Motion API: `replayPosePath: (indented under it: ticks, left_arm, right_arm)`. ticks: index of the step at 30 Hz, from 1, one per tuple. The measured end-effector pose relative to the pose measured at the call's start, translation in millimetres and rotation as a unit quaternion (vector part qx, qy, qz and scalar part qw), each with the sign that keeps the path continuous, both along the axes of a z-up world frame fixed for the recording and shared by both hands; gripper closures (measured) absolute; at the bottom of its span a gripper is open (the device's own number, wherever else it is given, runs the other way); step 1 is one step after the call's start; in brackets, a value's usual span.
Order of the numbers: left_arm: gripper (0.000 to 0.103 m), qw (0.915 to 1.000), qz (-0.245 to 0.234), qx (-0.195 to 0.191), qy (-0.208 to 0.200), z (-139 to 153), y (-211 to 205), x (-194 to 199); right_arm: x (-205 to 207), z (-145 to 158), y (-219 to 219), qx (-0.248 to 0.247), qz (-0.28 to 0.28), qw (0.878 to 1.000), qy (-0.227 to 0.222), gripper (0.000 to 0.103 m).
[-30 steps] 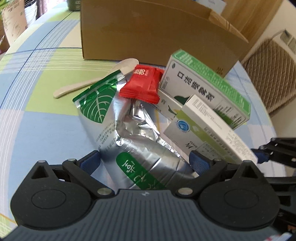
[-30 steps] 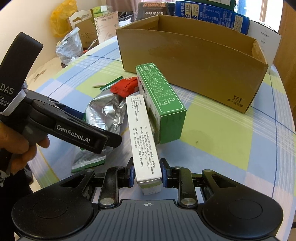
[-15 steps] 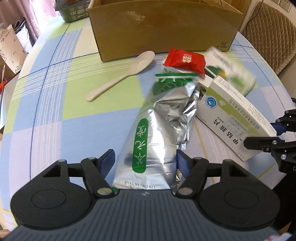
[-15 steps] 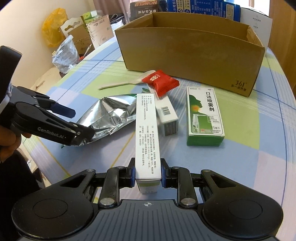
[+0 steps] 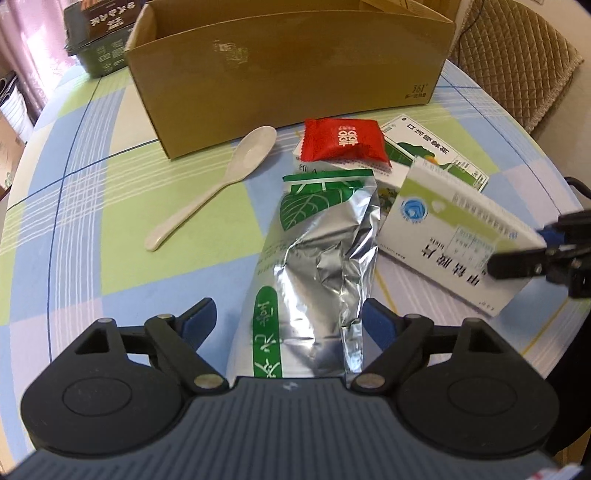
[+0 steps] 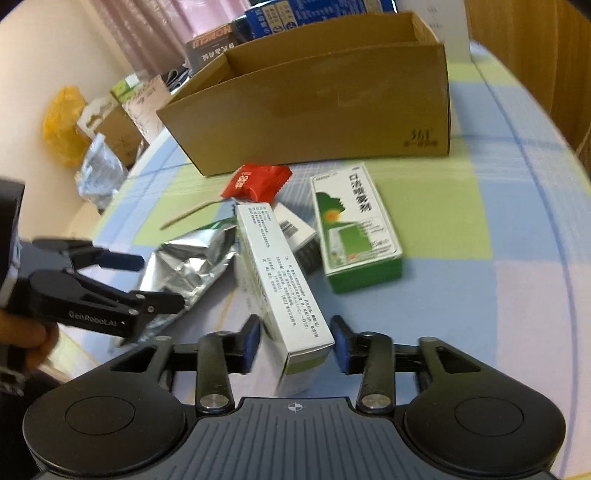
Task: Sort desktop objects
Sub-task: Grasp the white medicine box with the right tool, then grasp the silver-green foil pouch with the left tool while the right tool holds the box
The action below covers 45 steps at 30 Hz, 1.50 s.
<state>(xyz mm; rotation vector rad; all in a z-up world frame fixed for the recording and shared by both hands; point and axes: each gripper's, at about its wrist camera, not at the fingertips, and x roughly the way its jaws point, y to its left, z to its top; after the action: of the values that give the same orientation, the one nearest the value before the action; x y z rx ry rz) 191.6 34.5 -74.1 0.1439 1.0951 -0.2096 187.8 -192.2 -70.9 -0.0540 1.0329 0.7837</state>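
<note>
A crumpled silver foil pouch (image 5: pixel 317 258) with green print lies on the checked tablecloth between the fingers of my left gripper (image 5: pixel 290 325). Its jaws are opening and the pads stand off the pouch. My right gripper (image 6: pixel 295 345) straddles the near end of a long white medicine box (image 6: pixel 280 280); its jaws are opening too, with small gaps at both pads. Beyond lie a green spray box (image 6: pixel 354 225), a red packet (image 6: pixel 258 182) on a small white box (image 6: pixel 295 232), and a cream spoon (image 5: pixel 221 181). The open cardboard box (image 5: pixel 288 74) stands behind them.
A quilted chair (image 5: pixel 517 62) stands past the table's far right edge. Dark cartons (image 5: pixel 99 33) sit behind the cardboard box. A yellow bag (image 6: pixel 62 125) and clutter lie off the table's left. A person's hand (image 6: pixel 26 343) holds the left gripper (image 6: pixel 147 280).
The green spray box went from standing on its side to lying flat. My left jaws narrowed around the pouch, then widened. My right jaws came off the white box they held, and both views rolled.
</note>
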Motion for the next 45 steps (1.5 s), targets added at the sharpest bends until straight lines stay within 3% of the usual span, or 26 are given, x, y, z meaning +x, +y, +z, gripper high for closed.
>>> replayPosePath:
  ticks: [1,4,11,13,18,21,26,27,30,34,45]
  left_arm:
    - [0.019,1.0000,-0.004,0.002,0.001,-2.4,-0.7,2.3]
    - [0.015,0.9997,-0.019,0.009,0.009,-8.5,-4.1,8.1]
    - [0.016,0.9972,-0.061,0.039,0.020,-19.5,-20.9,15.2]
    - [0.026,0.9969,-0.063,0.042,0.024,-22.0,-22.7,15.8]
    - [0.036,0.9969,-0.060,0.041,0.029,-18.9,-20.4,8.3]
    - [0.040,0.9971,-0.057,0.041,0.030,-17.4,-18.2,1.1]
    - [0.040,0.9974,-0.055,0.037,0.029,-17.7,-15.7,-6.8]
    - [0.036,0.9974,-0.055,0.036,0.029,-17.9,-15.3,-6.6]
    - [0.033,0.9972,-0.057,0.038,0.030,-18.8,-15.8,-2.4]
    - [0.029,0.9958,-0.071,0.048,0.035,-21.9,-20.9,4.5]
    - [0.029,0.9956,-0.068,0.029,0.059,-24.1,-16.5,16.9]
  right_arm:
    - [-1.1,0.6,1.5,-0.007,0.005,1.000,-0.009,0.040]
    - [-11.6,3.6,10.3,-0.045,0.031,0.996,-0.067,0.024]
    - [-46.1,-3.0,38.6,-0.132,0.139,0.961,-0.197,0.022]
    - [-54.1,-7.2,44.9,-0.151,0.162,0.950,-0.222,0.022]
    - [-68.4,-17.8,57.8,-0.177,0.201,0.927,-0.261,0.022]
    - [-62.7,-24.0,60.3,-0.168,0.193,0.937,-0.236,0.022]
    - [-37.1,-19.8,58.3,-0.119,0.139,0.971,-0.155,0.023]
    - [-33.4,-18.7,57.5,-0.113,0.133,0.974,-0.141,0.028]
    - [-30.1,-15.0,58.5,-0.107,0.133,0.978,-0.122,0.046]
    - [-28.4,-15.5,61.8,-0.110,0.138,0.978,-0.107,0.057]
    - [-18.2,-17.4,74.3,-0.112,0.146,0.980,-0.070,0.064]
